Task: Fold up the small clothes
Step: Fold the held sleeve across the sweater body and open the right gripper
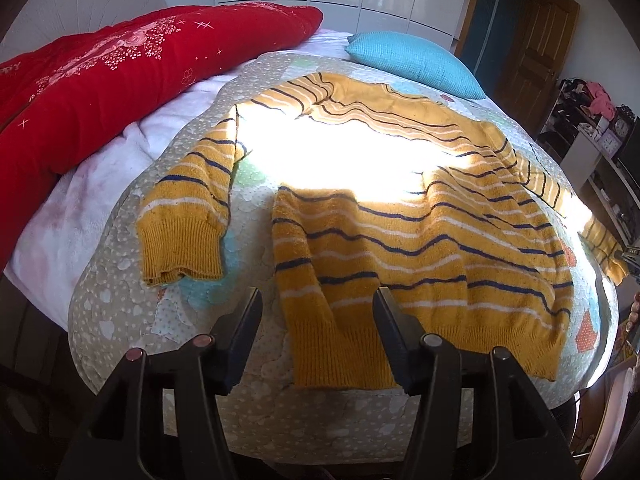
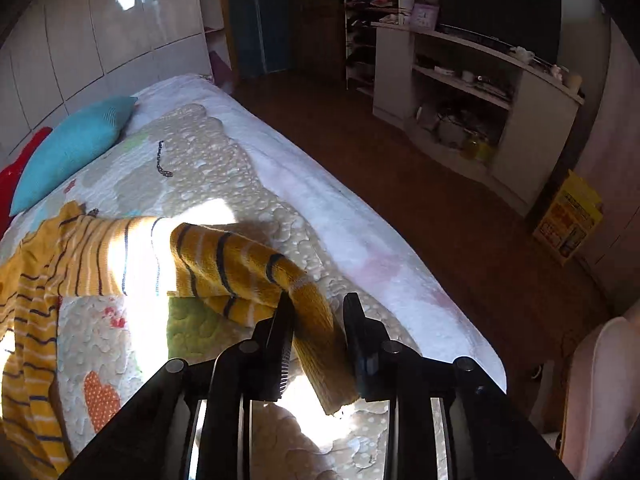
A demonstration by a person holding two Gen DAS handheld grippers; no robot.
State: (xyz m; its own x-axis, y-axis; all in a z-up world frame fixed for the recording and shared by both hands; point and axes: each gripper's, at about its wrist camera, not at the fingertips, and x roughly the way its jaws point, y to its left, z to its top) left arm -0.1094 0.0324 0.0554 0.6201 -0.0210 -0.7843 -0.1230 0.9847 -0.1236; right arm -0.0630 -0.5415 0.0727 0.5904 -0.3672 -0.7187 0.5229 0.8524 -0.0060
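The striped sweater (image 1: 420, 224) lies spread flat on the bed quilt (image 1: 256, 240), its hem just ahead of the left hand-held gripper (image 1: 316, 304), whose jaws stand apart and empty with the hem's left corner between them. The sweater's right sleeve (image 2: 256, 272) is lifted and draped between the fingers of the right hand-held gripper (image 2: 318, 308), which stand narrowly apart around the ribbed cuff (image 2: 320, 344), though I cannot tell whether they pinch it. It looks like a soft, light, limp knit that will sag and stretch, so the denser ribbed cuffs and hem are likely the best places to take hold.
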